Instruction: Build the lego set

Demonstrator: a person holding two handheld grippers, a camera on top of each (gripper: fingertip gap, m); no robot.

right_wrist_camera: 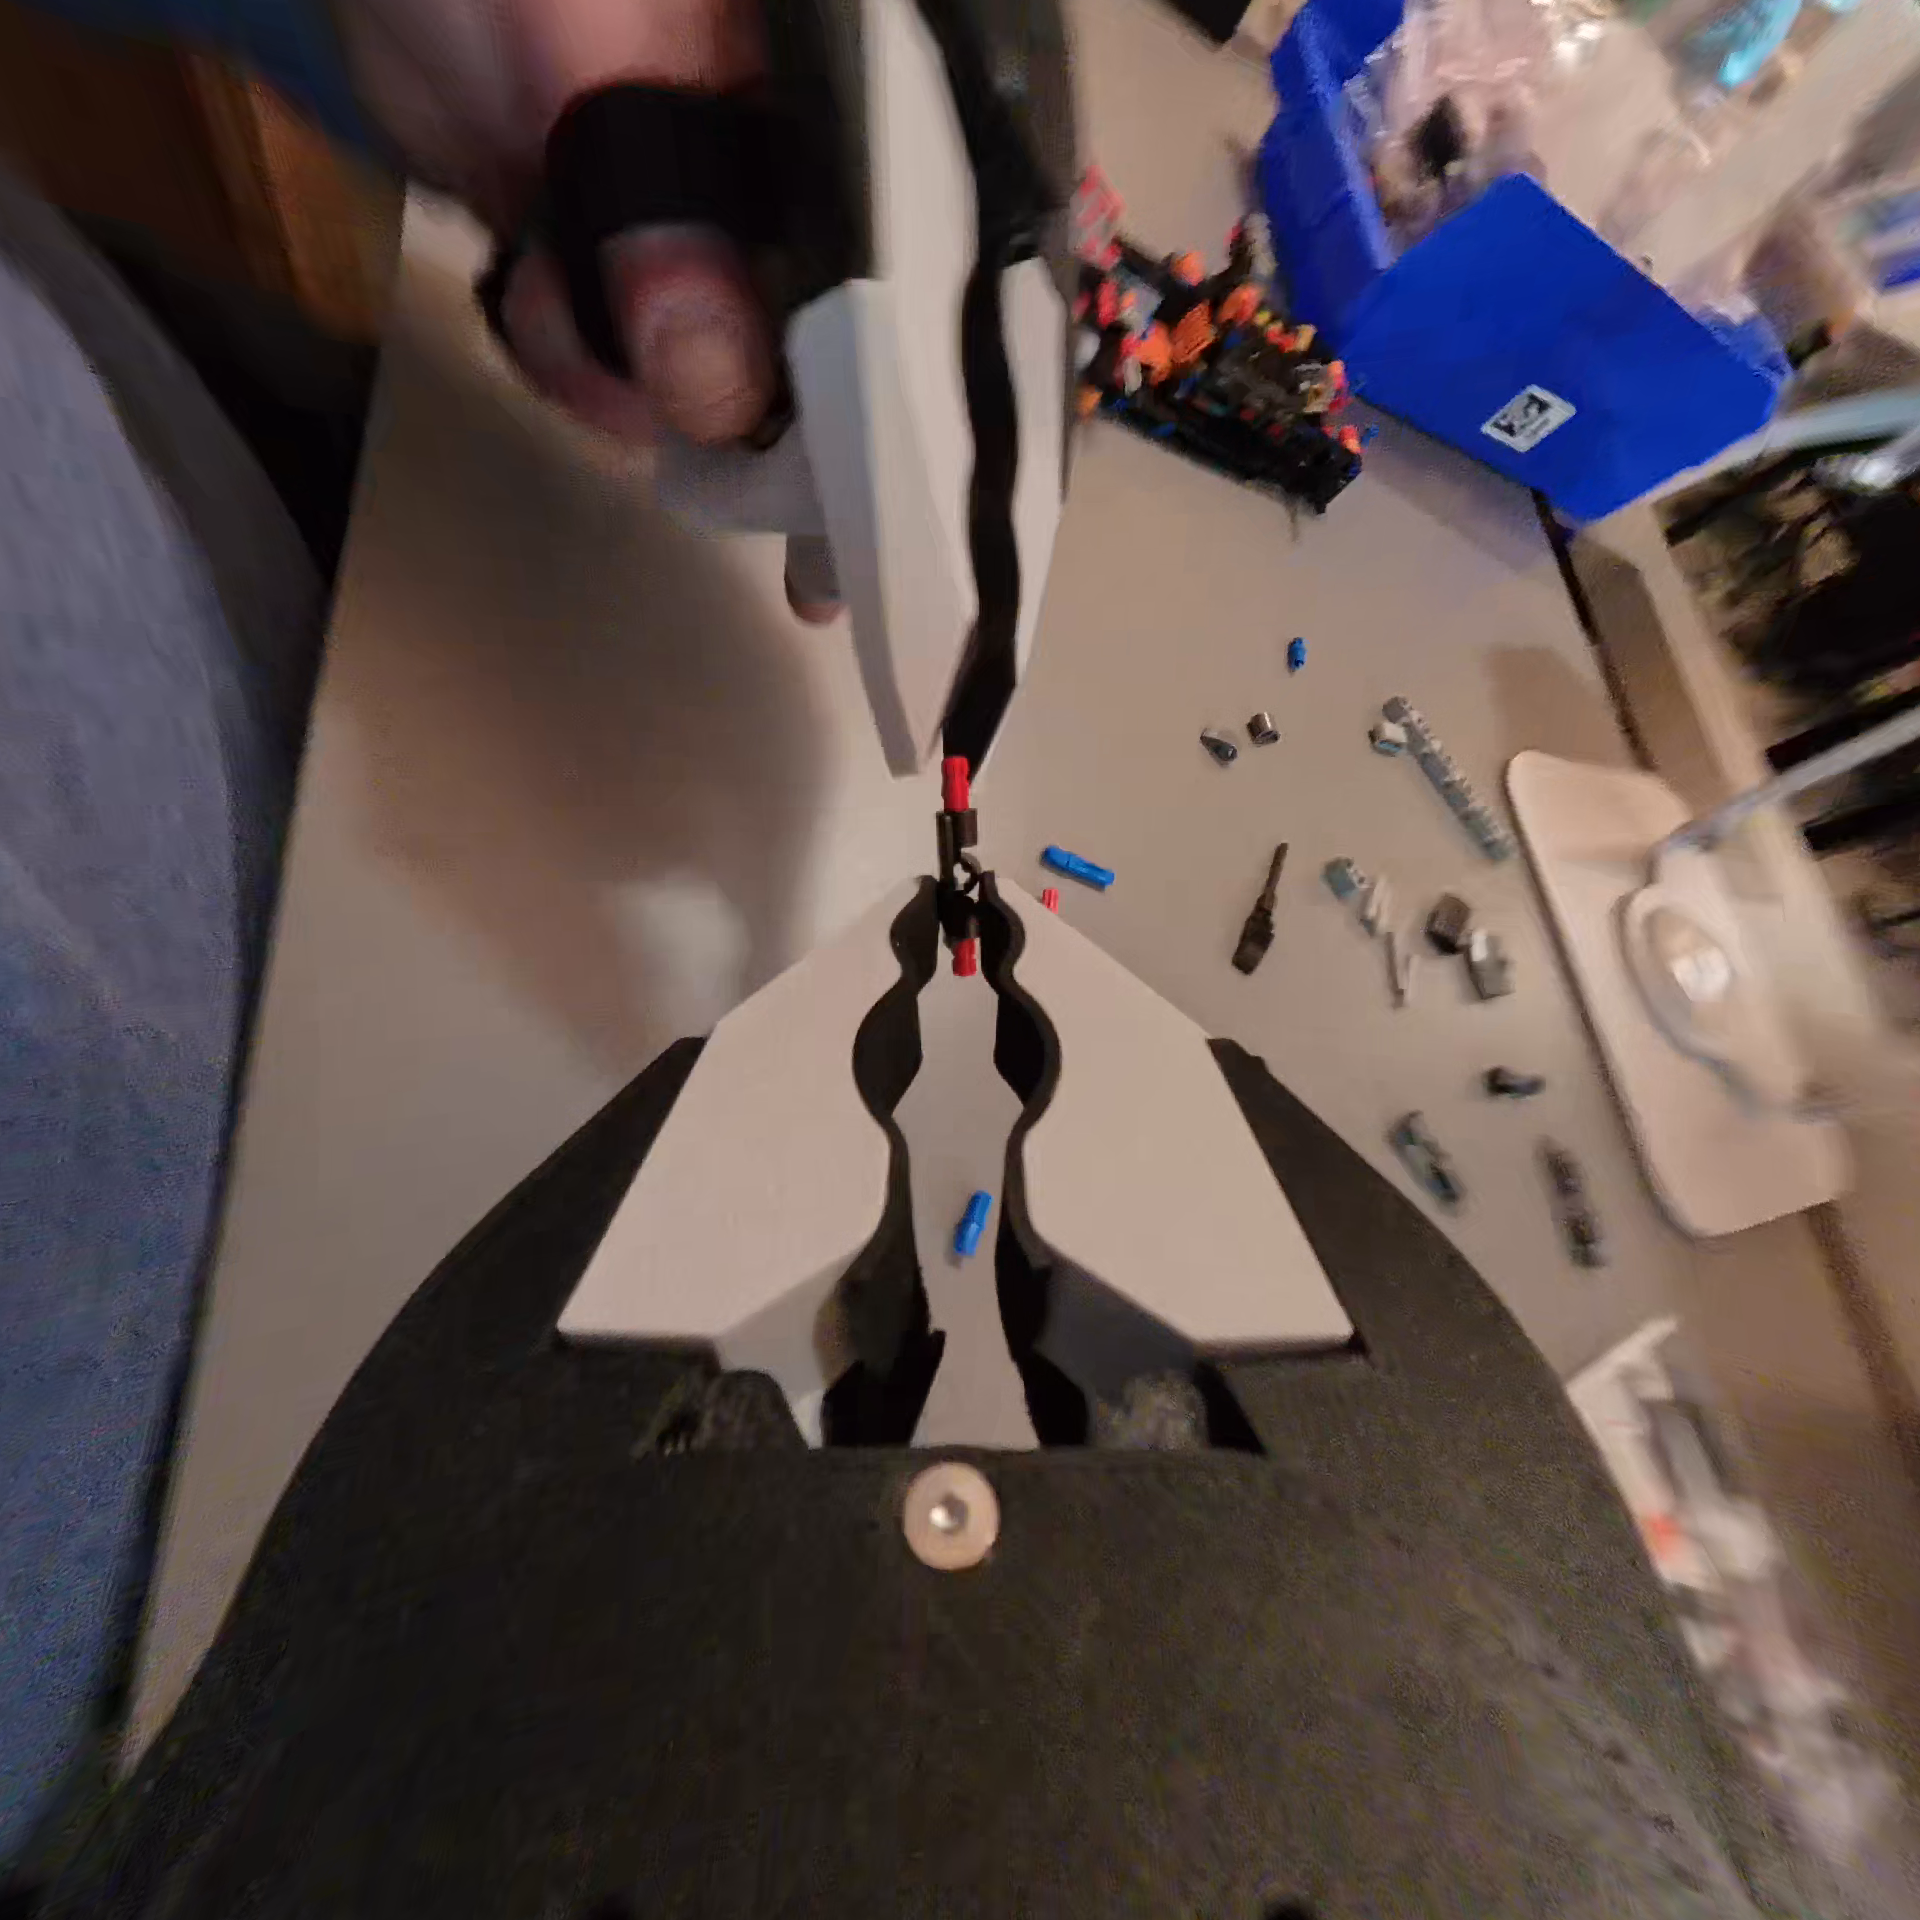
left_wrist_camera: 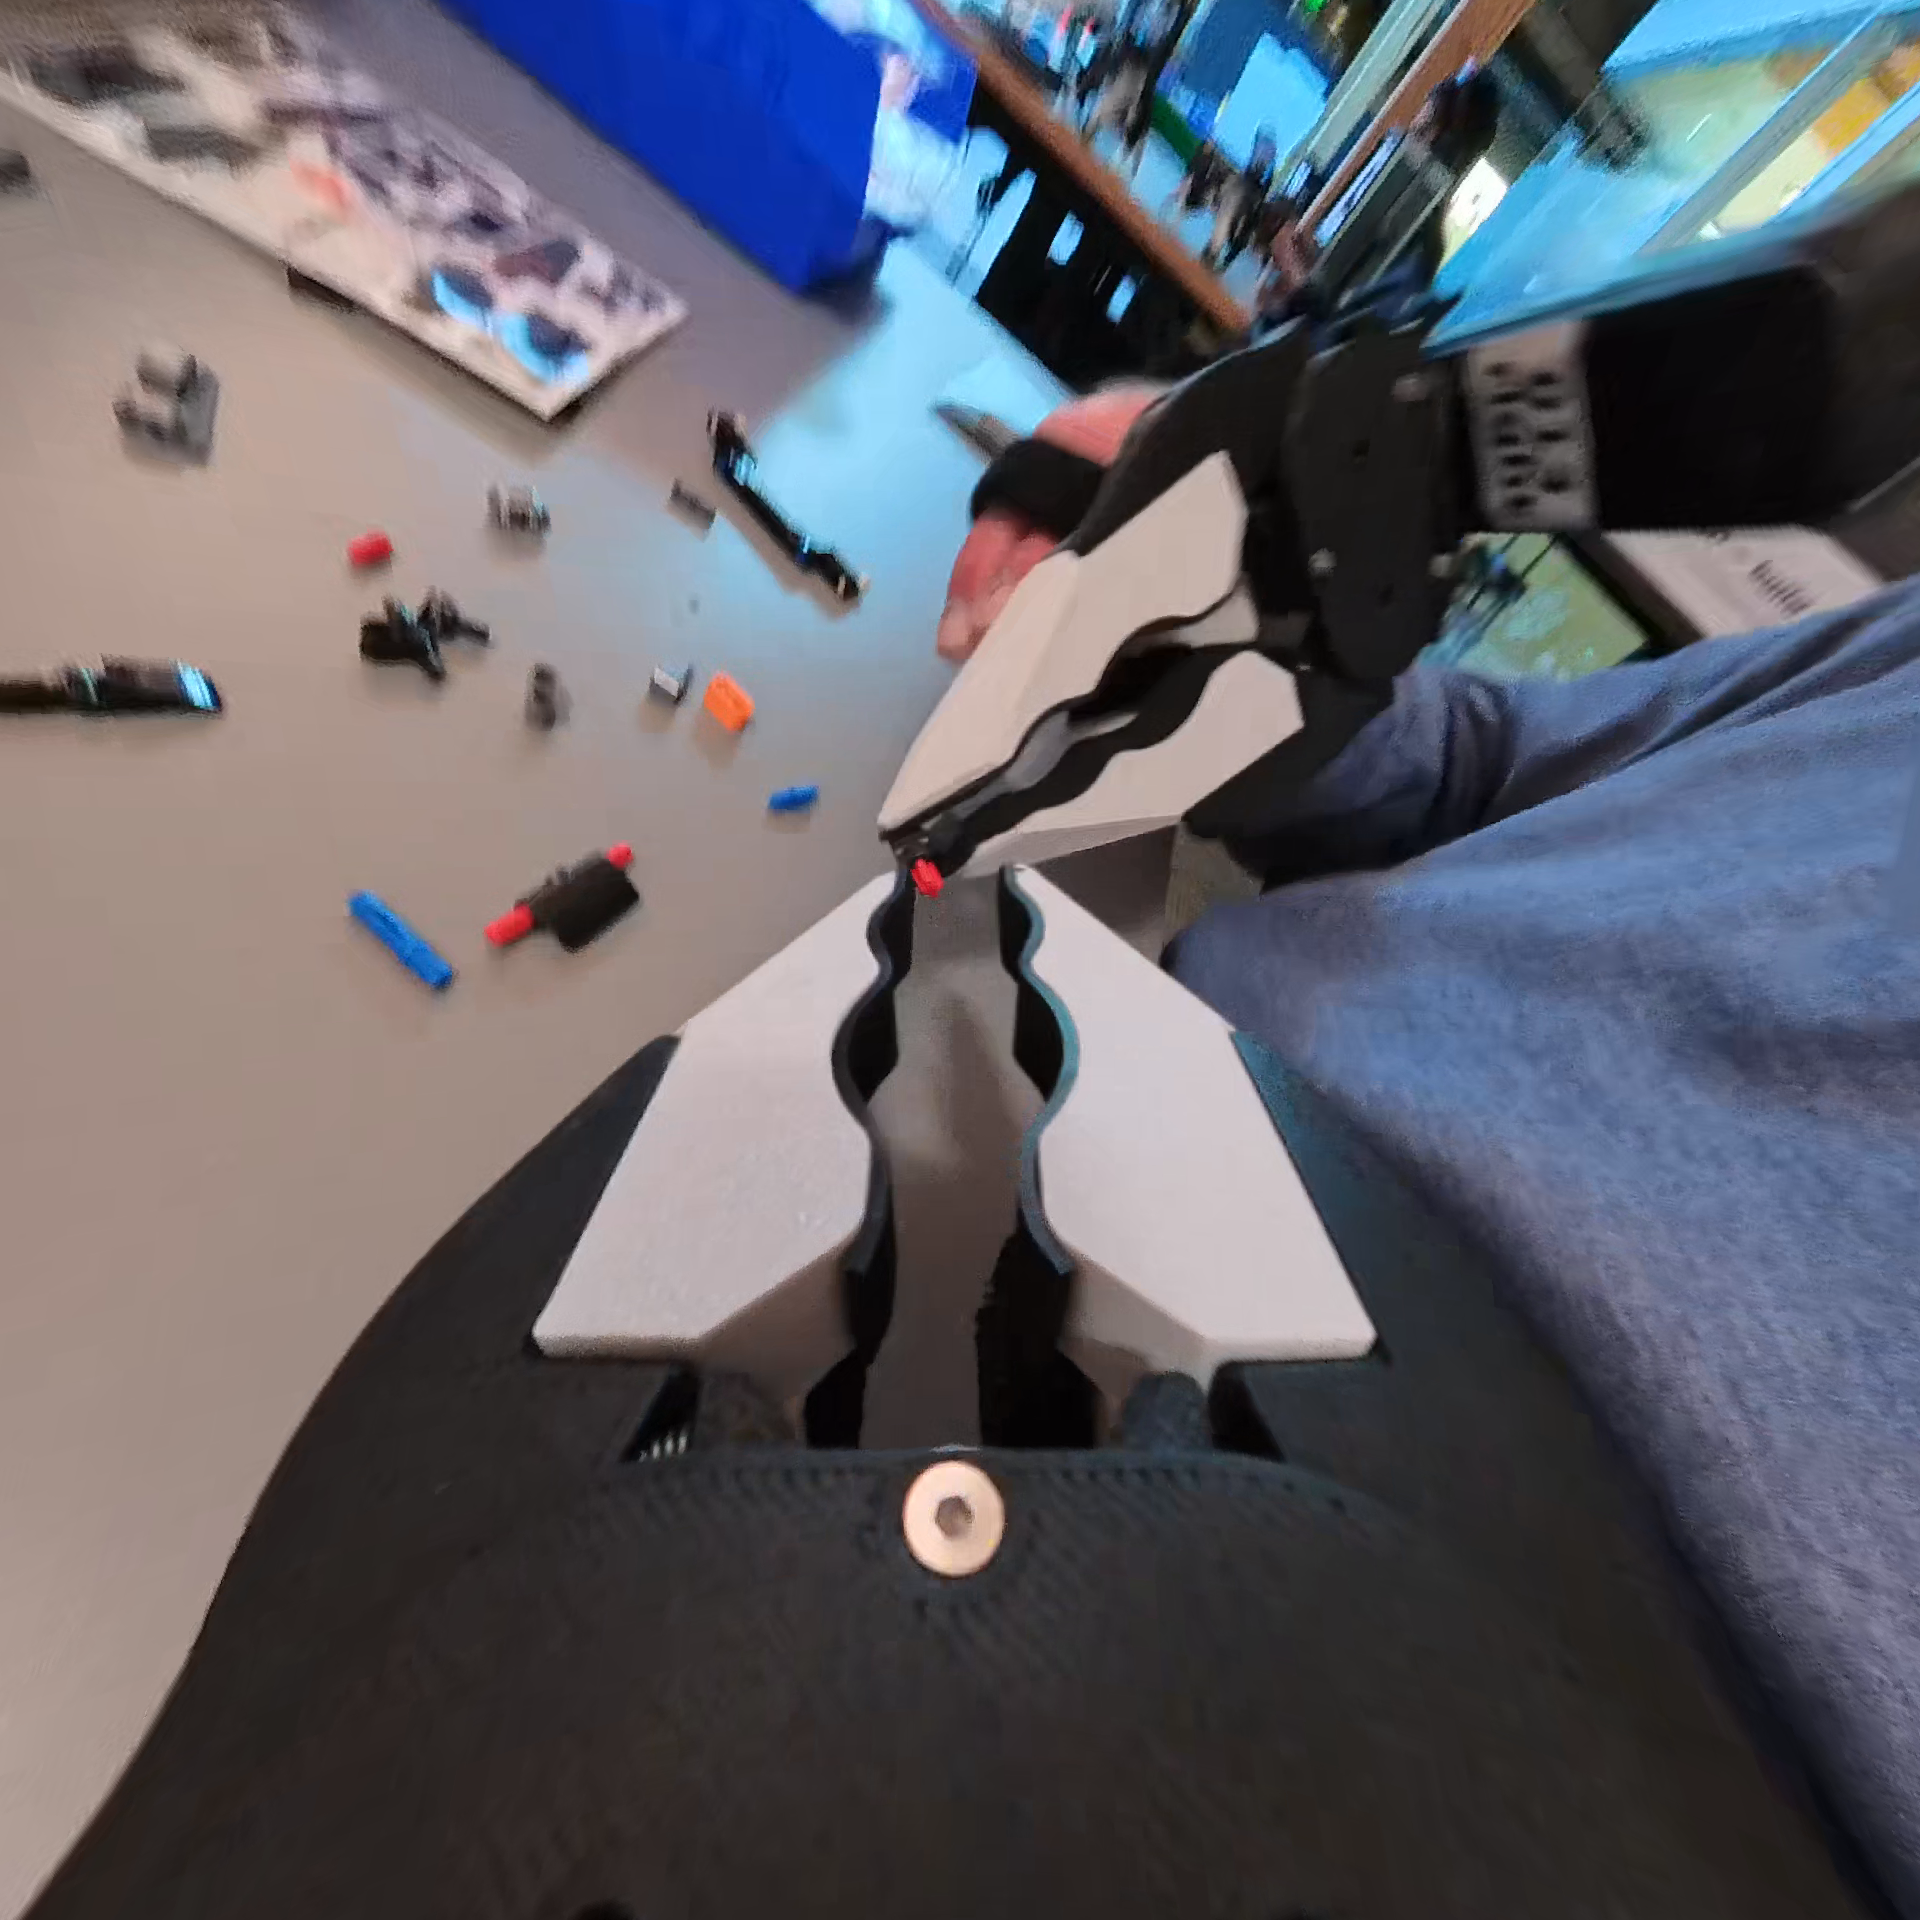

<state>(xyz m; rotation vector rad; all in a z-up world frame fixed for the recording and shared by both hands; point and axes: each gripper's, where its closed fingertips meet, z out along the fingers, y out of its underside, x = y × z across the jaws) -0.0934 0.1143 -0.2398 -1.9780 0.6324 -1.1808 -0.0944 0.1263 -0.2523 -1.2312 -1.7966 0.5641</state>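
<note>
Right gripper (right_wrist_camera: 958, 899) clamped at the very tips on a small black-and-red pin assembly (right_wrist_camera: 957, 831) – black connector body pinched between the pads, one red end poking back into the jaw gap, other red end sticking out forward past the tips. Held in the air above the grey table (right_wrist_camera: 582, 727), not resting on it.

Left gripper (left_wrist_camera: 953, 883) tip to tip with it, jaws apart with a clear gap between the white fingers (left_wrist_camera: 748, 1143). In left wrist view, red end of the assembly (left_wrist_camera: 926, 878) just beside the inner edge of the left-hand fingertip, at the mouth of the gap – contact not clear through blur. In right wrist view, left gripper (right_wrist_camera: 951, 750) coming down from above, tips right at the forward red end; a hand (right_wrist_camera: 644, 312) wrapped round its body.

Right gripper seen from left wrist view (left_wrist_camera: 920, 847) entering from upper right, pads together on the piece, held by a hand (left_wrist_camera: 997, 561).

On the table, well apart from both jaws: blue pin (left_wrist_camera: 400, 940), black piece with red pins (left_wrist_camera: 566, 899), orange brick (left_wrist_camera: 727, 701), small red piece (left_wrist_camera: 369, 548), printed booklet (left_wrist_camera: 416, 239) farther back. Right wrist view: another blue pin (right_wrist_camera: 971, 1223) lying on the table, seen through the right jaw gap, plus a partly built black-and-orange model (right_wrist_camera: 1216, 364) next to a blue bin (right_wrist_camera: 1538, 343).
</note>
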